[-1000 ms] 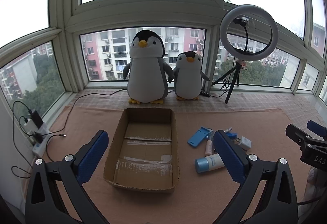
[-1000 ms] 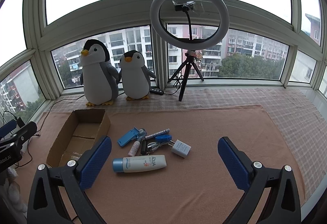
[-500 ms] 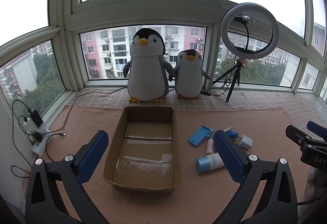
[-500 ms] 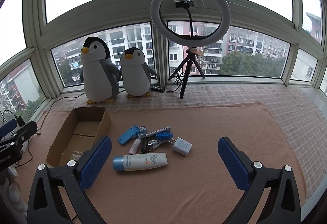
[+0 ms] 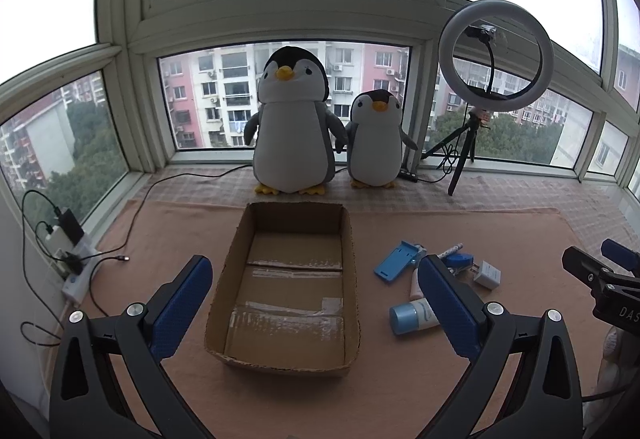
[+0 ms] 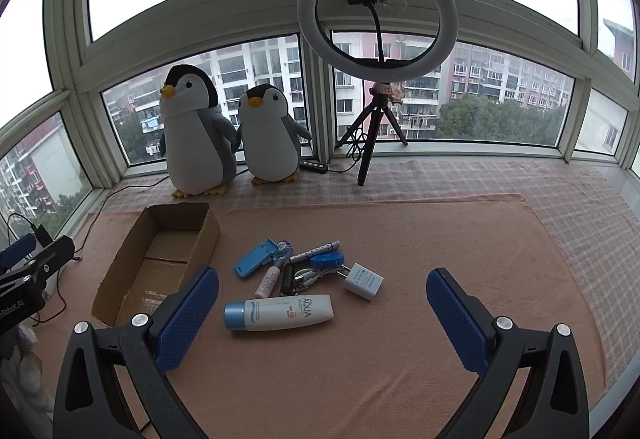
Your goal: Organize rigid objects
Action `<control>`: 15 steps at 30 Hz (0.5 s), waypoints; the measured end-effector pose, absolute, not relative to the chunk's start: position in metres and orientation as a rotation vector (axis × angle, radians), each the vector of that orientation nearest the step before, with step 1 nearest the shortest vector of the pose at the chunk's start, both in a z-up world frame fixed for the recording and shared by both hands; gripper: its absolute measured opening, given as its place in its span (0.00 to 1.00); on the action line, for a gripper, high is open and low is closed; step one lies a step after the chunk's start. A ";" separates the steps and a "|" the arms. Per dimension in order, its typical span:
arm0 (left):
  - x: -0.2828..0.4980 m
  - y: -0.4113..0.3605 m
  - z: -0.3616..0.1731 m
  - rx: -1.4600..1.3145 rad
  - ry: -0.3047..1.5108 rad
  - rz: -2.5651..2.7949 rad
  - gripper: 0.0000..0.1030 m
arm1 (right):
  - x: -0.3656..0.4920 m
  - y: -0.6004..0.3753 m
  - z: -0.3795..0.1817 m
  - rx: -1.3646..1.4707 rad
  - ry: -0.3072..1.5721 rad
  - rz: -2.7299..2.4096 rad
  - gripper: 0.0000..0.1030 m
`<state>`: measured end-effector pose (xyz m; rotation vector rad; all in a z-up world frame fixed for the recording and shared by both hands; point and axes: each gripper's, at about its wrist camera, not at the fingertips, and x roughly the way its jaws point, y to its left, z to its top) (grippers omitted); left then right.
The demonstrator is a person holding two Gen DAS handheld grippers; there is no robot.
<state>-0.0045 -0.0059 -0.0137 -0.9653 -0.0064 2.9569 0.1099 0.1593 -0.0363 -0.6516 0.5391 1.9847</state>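
Since a second ago both views are sitting almost unchanged, only drifting slightly, with the left gripper (image 5: 312, 299) hanging spread wide and empty over the open brown cardboard box (image 5: 286, 283) and the right gripper (image 6: 322, 311) likewise gaping, holding nothing, above the white sunscreen tube with a blue cap (image 6: 279, 313). The right wrist view is showing the whole cluster lying on the peach cloth (image 6: 380, 359) just right of the box: the blue plastic holder (image 6: 256, 258), dotted pen (image 6: 316, 250) and white charger cube (image 6: 363, 281). The left view's finger is hiding much of that cluster.
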 end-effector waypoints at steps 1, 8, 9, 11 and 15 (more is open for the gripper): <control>-0.005 -0.007 -0.015 -0.970 -0.006 2.958 0.99 | 0.109 0.159 -0.038 -0.655 0.541 1.986 1.00; -0.014 -0.026 -0.037 -1.063 -0.003 2.980 0.99 | 0.107 0.164 -0.050 -0.678 0.580 2.010 1.00; -0.015 -0.031 -0.041 -1.083 -0.012 2.981 0.99 | 0.107 0.166 -0.052 -0.683 0.586 2.015 1.00; -0.018 -0.040 -0.051 -1.130 -0.023 2.987 0.99 | 0.105 0.168 -0.058 -0.693 0.595 2.023 1.00; -0.026 -0.054 -0.071 -1.204 -0.008 2.991 0.99 | 0.101 0.173 -0.067 -0.717 0.600 2.050 1.00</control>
